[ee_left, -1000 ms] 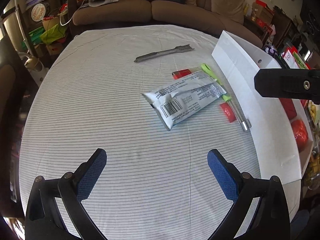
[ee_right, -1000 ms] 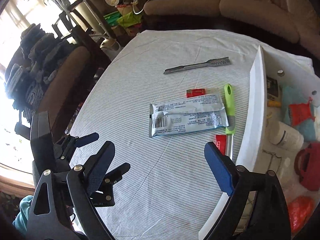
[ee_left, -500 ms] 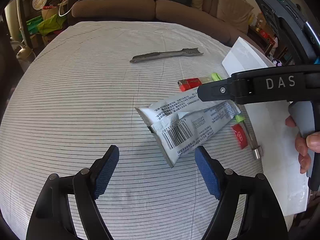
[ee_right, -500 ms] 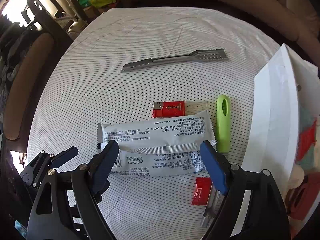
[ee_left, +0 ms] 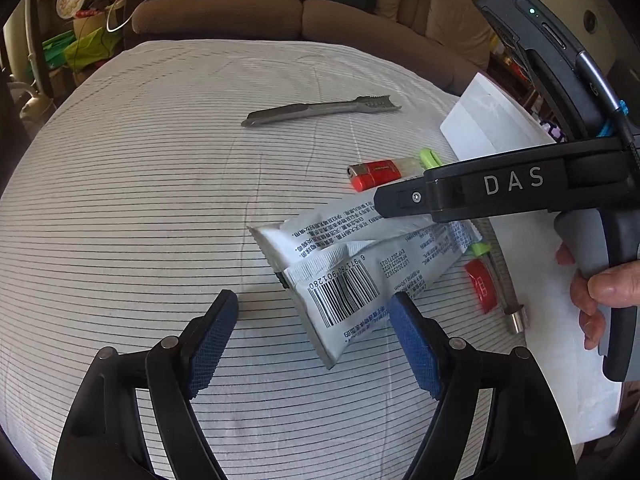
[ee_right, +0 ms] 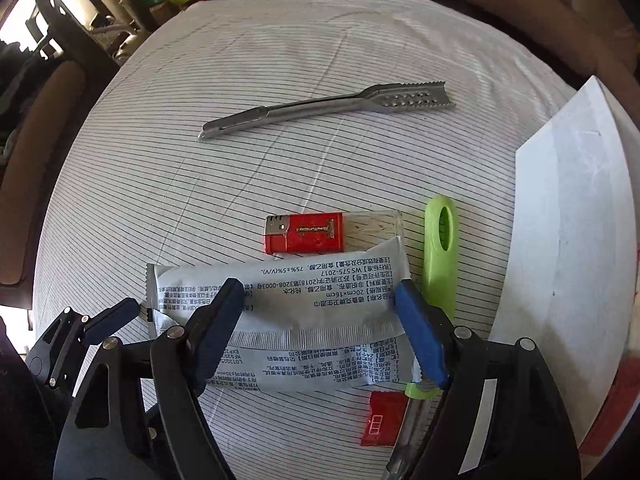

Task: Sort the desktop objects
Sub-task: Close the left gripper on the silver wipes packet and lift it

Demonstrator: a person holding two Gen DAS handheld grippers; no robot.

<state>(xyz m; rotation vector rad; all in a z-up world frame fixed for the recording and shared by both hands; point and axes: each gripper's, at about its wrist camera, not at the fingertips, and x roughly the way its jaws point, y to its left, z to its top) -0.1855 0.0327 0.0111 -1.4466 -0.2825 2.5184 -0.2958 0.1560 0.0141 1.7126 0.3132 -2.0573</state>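
Silver wipes packet lies crosswise between the closing right tongs.

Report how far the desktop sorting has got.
Done: cannot tell; the white box's inside is hidden. In hand: the right gripper straddles the silver wipe packets, jaws closing but not yet pressing; the left gripper hovers open at the packets' barcode end. Left on the table: metal tongs, red lighter, green-handled tool, small red sachet.
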